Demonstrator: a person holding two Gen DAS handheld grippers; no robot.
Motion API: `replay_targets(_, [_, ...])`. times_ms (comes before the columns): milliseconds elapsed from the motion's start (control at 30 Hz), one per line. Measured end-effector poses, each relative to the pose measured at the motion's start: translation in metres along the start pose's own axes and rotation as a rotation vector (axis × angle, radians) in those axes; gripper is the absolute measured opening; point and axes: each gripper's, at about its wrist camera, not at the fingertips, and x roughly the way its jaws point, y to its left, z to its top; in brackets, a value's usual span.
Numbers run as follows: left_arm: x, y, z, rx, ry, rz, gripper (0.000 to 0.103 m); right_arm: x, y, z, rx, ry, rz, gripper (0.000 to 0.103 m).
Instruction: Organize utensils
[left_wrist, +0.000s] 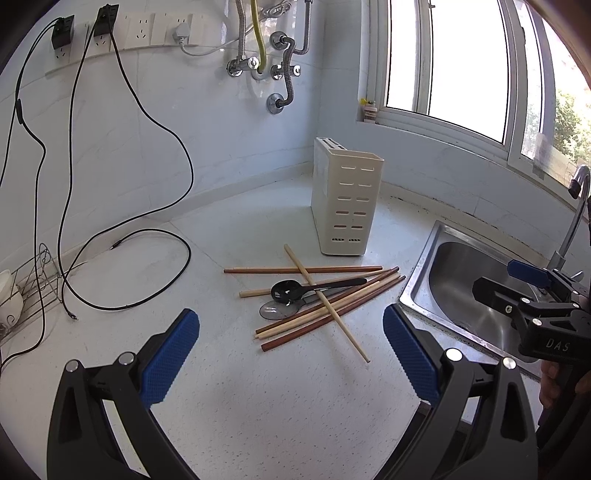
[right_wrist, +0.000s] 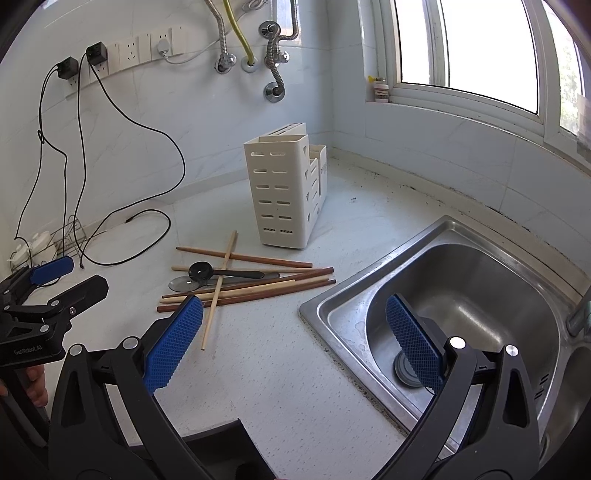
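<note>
Chopsticks (left_wrist: 325, 299) and spoons (left_wrist: 291, 290) just beyond the left gripper's (left_wrist: 291, 354) spread fingers (left_wrist: 173, 354)

Ahead of your left gripper, the grey spoon (left_wrist: 275, 309) lies partly hidden beneath the black spoon (left_wrist: 286, 290) and chopsticks (left_wrist: 332, 308). The faucet (right_wrist: 580, 317) is cut off at your right gripper's right edge.
</note>
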Motion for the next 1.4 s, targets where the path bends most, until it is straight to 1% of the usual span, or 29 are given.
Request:
replay_targets(200, [0.006, 0.006, 0.003, 0.019, 0.008, -0.008, 0.098, 0.007, -0.004, 0.006, 0.031, 0.010, 0.021, 0.095])
replay_targets(400, [0.022, 0.017, 0.012, 0.056, 0.032, -0.024, 0.098, 0.020, -0.007, 0.015, 0.061, 0.029, 0.027, 0.095])
replay_targets(567, [0.038, 0.034, 0.025, 0.103, 0.036, -0.046, 0.098, 0.033, -0.004, 0.020, 0.083, 0.050, 0.001, 0.088])
replay_targets(633, [0.046, 0.043, 0.032, 0.127, 0.034, -0.066, 0.093, 0.039, -0.004, 0.021, 0.103, 0.066, -0.012, 0.078])
replay_targets(700, [0.056, 0.053, 0.040, 0.146, 0.037, -0.084, 0.086, 0.045, -0.007, 0.023, 0.137, 0.086, -0.011, 0.075])
replay_targets(767, [0.067, 0.064, 0.047, 0.165, 0.030, -0.100, 0.083, 0.053, -0.010, 0.024, 0.173, 0.103, -0.001, 0.068])
replay_targets(833, [0.081, 0.077, 0.054, 0.167, 0.039, -0.146, 0.076, 0.064, -0.012, 0.025, 0.203, 0.129, -0.014, 0.059])
replay_targets(900, [0.096, 0.089, 0.060, 0.164, 0.049, -0.186, 0.069, 0.074, -0.016, 0.025, 0.246, 0.144, -0.017, 0.055])
replay_targets(967, [0.112, 0.096, 0.064, 0.200, 0.056, -0.204, 0.064, 0.084, -0.021, 0.025, 0.291, 0.156, -0.023, 0.052])
replay_targets(1000, [0.120, 0.098, 0.064, 0.230, 0.065, -0.216, 0.059, 0.089, -0.025, 0.025, 0.316, 0.161, -0.027, 0.048])
replay_targets(1033, [0.128, 0.098, 0.065, 0.261, 0.074, -0.216, 0.056, 0.094, -0.029, 0.025, 0.342, 0.165, -0.029, 0.043])
replay_targets(1067, [0.137, 0.099, 0.065, 0.284, 0.086, -0.219, 0.051, 0.099, -0.034, 0.025, 0.373, 0.171, -0.029, 0.040])
replay_targets(1100, [0.146, 0.101, 0.064, 0.299, 0.103, -0.229, 0.044, 0.104, -0.039, 0.025, 0.405, 0.179, -0.037, 0.036])
replay_targets(1167, [0.161, 0.102, 0.062, 0.329, 0.147, -0.247, 0.035, 0.112, -0.050, 0.023, 0.469, 0.194, -0.052, 0.032])
replay_targets(1233, [0.172, 0.103, 0.061, 0.357, 0.170, -0.273, 0.031, 0.122, -0.059, 0.021, 0.519, 0.217, -0.058, 0.025])
replay_targets(1267, [0.176, 0.103, 0.061, 0.370, 0.184, -0.282, 0.030, 0.126, -0.063, 0.021, 0.531, 0.230, -0.066, 0.024])
replay_targets(1333, [0.186, 0.105, 0.062, 0.392, 0.217, -0.300, 0.030, 0.138, -0.068, 0.021, 0.554, 0.260, -0.079, 0.019])
replay_targets(1400, [0.194, 0.106, 0.064, 0.407, 0.246, -0.319, 0.030, 0.148, -0.073, 0.021, 0.592, 0.282, -0.059, 0.018])
